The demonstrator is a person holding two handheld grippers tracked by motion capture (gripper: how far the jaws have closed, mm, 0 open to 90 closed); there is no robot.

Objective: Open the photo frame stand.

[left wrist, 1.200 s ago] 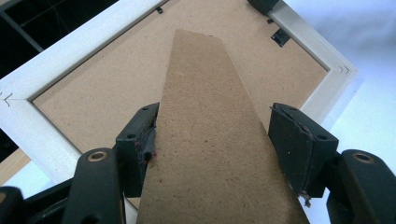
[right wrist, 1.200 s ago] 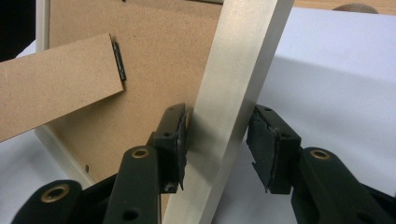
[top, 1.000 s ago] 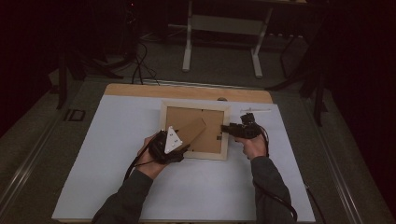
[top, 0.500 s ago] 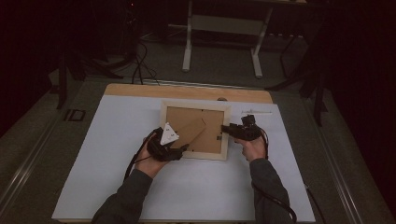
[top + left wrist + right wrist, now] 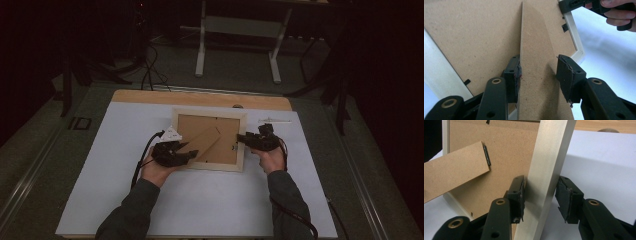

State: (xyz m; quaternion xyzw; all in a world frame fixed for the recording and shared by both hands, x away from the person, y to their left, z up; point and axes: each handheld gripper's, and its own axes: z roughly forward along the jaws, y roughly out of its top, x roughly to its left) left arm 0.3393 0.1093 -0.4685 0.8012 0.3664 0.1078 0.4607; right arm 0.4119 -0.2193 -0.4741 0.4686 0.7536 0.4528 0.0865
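White table (image 5: 110, 190) with a picture frame (image 5: 209, 165) lying face down near the middle. Its fold-out stand (image 5: 534, 62) sits between the left gripper (image 5: 537, 72) jaws, which have just been closing; one pad touches, the other's a bit off. Right gripper (image 5: 540, 195) straddles the frame's right rail, left pad touching, the other just clear.

Grey sleeves (image 5: 135, 215), 2 black tongs (image 5: 537, 75), brass rivets, trailing black cables
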